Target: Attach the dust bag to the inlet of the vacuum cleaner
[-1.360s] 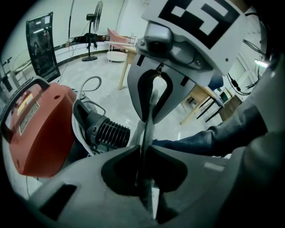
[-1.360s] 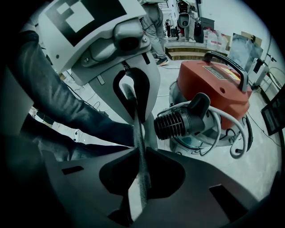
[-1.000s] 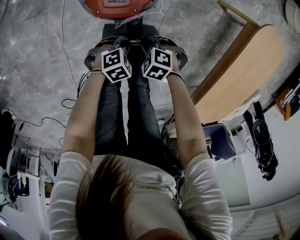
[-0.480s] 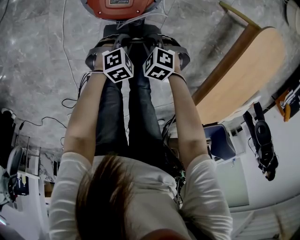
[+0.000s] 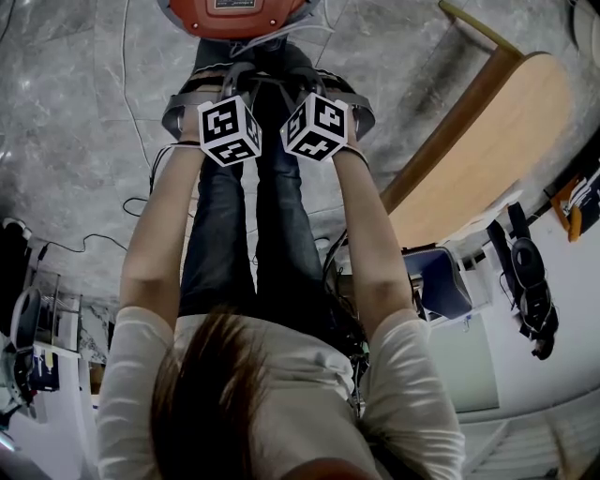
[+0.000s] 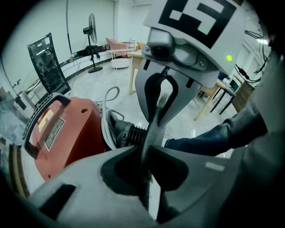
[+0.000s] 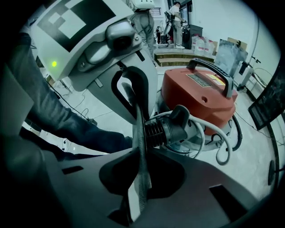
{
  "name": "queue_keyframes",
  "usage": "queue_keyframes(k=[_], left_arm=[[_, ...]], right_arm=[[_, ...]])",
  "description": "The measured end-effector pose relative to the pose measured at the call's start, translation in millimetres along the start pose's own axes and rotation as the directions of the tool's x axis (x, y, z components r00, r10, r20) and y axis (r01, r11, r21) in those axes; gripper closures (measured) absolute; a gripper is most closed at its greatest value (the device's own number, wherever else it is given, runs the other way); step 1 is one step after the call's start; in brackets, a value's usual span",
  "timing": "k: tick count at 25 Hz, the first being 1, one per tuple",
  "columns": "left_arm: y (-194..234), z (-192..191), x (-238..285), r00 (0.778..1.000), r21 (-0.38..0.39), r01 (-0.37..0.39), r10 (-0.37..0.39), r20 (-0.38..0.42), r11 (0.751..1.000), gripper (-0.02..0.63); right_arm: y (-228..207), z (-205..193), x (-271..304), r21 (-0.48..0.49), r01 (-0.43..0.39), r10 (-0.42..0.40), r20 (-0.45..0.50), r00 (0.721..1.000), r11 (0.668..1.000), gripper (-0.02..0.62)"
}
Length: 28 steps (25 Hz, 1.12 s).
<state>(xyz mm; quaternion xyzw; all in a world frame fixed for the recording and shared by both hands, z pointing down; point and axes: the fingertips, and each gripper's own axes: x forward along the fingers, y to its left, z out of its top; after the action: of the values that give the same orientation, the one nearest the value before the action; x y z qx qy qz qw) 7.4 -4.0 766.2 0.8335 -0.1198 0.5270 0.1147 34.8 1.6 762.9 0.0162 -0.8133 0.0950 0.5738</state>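
Note:
The red vacuum cleaner point(image 5: 234, 14) stands on the floor at the top of the head view, just beyond both grippers. Its black ribbed inlet point(image 6: 129, 133) point(image 7: 167, 129) sits close behind the jaws. The dust bag point(image 6: 153, 120) point(image 7: 139, 129) shows edge-on as a thin grey sheet stretched between the two grippers. My left gripper point(image 6: 149, 151) holds one edge. Its jaws have just been opening a little, and the sheet still sits pinched between them. My right gripper point(image 7: 141, 151) is shut on the opposite edge. Both point steeply down.
A wooden table point(image 5: 487, 141) runs along the right. Cables point(image 5: 141, 202) trail over the marble floor at left. The person's legs point(image 5: 244, 216) reach toward the vacuum. A white hose point(image 7: 222, 142) loops beside the red body. A standing fan point(image 6: 92, 26) is far behind.
My left gripper has drifted slightly left, away from the right one. The right gripper has hardly moved, and the bag stays between both.

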Motion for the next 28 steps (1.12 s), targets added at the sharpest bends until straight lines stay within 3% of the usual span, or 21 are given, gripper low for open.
queue_keyframes(k=[5, 12, 16, 19, 23, 25, 28], left_arm=[[1, 7, 6, 1.0, -0.091, 0.001, 0.0, 0.009, 0.996, 0.545], [2, 3, 9, 0.998, -0.229, -0.03, 0.041, 0.043, 0.973, 0.541], [2, 7, 5, 0.999, -0.172, -0.012, 0.018, 0.034, 0.985, 0.541], [0, 10, 5, 1.0, -0.033, 0.016, -0.016, 0.016, 0.999, 0.54], [7, 14, 6, 0.999, 0.131, 0.037, -0.037, 0.0, 0.991, 0.517], [8, 15, 6, 0.999, 0.124, 0.037, -0.038, 0.009, 0.992, 0.515], [10, 10, 4, 0.999, -0.031, 0.01, -0.009, 0.041, 0.999, 0.517]], right_arm=[[-11, -8, -1, -0.004, 0.025, -0.025, -0.02, 0.999, 1.0, 0.549], [-27, -2, 1, -0.167, 0.011, -0.022, -0.064, 0.998, 0.986, 0.531], [-24, -3, -4, -0.101, 0.033, -0.037, -0.038, 0.999, 0.994, 0.531], [-20, -9, -3, -0.019, 0.048, -0.048, -0.017, 0.999, 0.999, 0.534], [-21, -10, 3, 0.071, 0.048, -0.048, -0.001, 0.999, 0.996, 0.529], [-23, -10, 2, 0.066, 0.05, -0.049, -0.007, 0.999, 0.997, 0.526], [-25, -5, 1, -0.013, 0.048, -0.049, -0.021, 0.999, 0.999, 0.525]])
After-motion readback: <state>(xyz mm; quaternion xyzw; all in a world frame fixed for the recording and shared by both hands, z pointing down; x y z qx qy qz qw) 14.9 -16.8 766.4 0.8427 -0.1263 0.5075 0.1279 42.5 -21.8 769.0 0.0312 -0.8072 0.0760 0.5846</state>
